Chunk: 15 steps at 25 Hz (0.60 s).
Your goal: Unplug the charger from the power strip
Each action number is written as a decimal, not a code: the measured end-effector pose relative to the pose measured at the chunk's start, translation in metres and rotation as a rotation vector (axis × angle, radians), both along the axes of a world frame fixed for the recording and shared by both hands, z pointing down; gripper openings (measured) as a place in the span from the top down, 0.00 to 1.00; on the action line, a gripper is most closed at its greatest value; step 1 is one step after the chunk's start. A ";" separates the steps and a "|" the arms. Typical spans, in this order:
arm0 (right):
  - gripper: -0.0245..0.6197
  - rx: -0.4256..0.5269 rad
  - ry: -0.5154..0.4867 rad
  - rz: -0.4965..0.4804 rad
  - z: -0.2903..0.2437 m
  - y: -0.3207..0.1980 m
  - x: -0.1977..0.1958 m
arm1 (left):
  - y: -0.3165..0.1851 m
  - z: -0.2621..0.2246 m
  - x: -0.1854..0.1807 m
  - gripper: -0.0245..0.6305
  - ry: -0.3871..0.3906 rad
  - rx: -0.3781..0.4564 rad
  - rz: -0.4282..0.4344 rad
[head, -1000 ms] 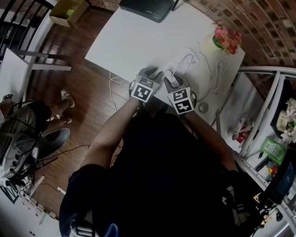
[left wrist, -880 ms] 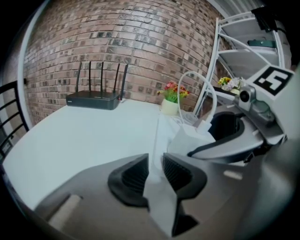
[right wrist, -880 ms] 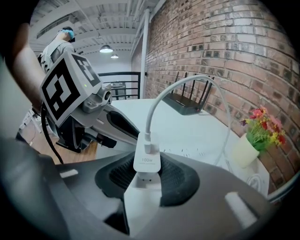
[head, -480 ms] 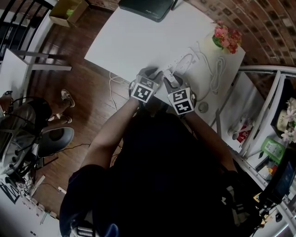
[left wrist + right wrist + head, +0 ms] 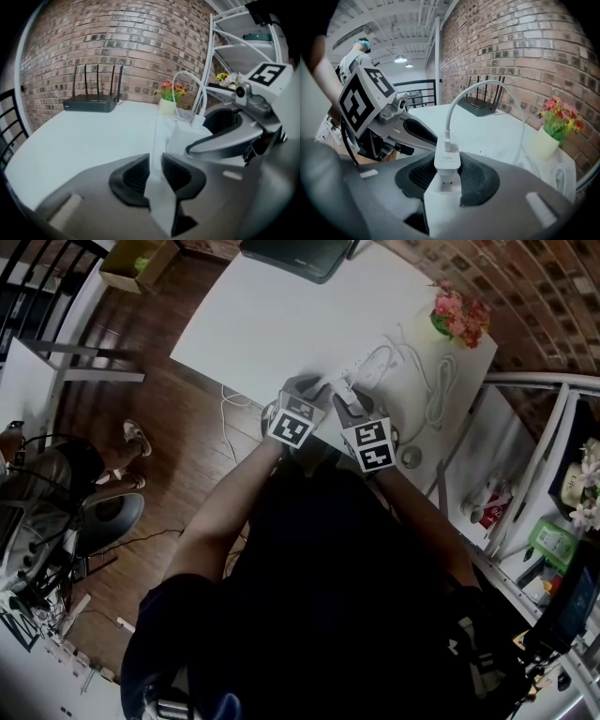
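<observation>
The charger (image 5: 447, 165) sits low in the middle of the right gripper view. It is a small white block standing on the white power strip (image 5: 439, 211), with its cable (image 5: 453, 105) arching up out of its top. We judge it light, rigid and smooth-sided, so it could slip under a loose hold. The force needed is in the socket's friction, not the weight. The best hold is on the two flat sides of the body, never the cable or its soft plug end, and the pull should run straight along the prongs.

The right gripper (image 5: 447, 177) has that hold, its ribbed pads pressed against the block's sides. We cannot tell whether the prongs are fully seated or partly out.

In the left gripper view, the left gripper (image 5: 155, 171) is clamped on the strip's near end at the lower middle of the frame, bracing it. The strip is long, stiff and light, so it would lift without this brace.

Around them lies the white table (image 5: 272, 324). A flower pot (image 5: 544, 140) stands at the right, and a black router (image 5: 90, 103) is at the left against the brick wall.
</observation>
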State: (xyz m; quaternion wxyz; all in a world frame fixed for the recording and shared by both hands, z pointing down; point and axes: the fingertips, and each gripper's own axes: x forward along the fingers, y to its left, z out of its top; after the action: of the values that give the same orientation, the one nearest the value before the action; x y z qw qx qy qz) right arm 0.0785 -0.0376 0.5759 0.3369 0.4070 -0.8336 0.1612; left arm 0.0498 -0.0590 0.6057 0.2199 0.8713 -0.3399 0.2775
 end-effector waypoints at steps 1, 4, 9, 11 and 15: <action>0.74 0.002 -0.027 0.016 0.000 0.000 0.002 | 0.000 0.000 0.000 0.83 -0.002 0.002 0.002; 0.74 0.034 -0.096 0.055 -0.012 -0.006 0.007 | -0.001 0.001 0.001 0.83 -0.015 0.017 0.006; 0.74 0.019 -0.120 0.105 -0.019 -0.010 0.020 | -0.002 0.002 0.001 0.83 -0.008 -0.001 -0.019; 0.74 -0.003 -0.158 0.134 -0.021 -0.009 0.025 | -0.002 0.002 -0.001 0.83 0.000 -0.017 -0.037; 0.74 -0.047 -0.271 0.211 -0.028 -0.007 0.038 | 0.001 -0.004 -0.008 0.82 0.028 -0.027 -0.084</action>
State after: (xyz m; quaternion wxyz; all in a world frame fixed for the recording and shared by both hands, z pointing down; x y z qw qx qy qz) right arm 0.1169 -0.0442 0.5482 0.2120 0.4589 -0.8200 0.2686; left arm 0.0420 -0.0582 0.6017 0.2478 0.8571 -0.3693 0.2601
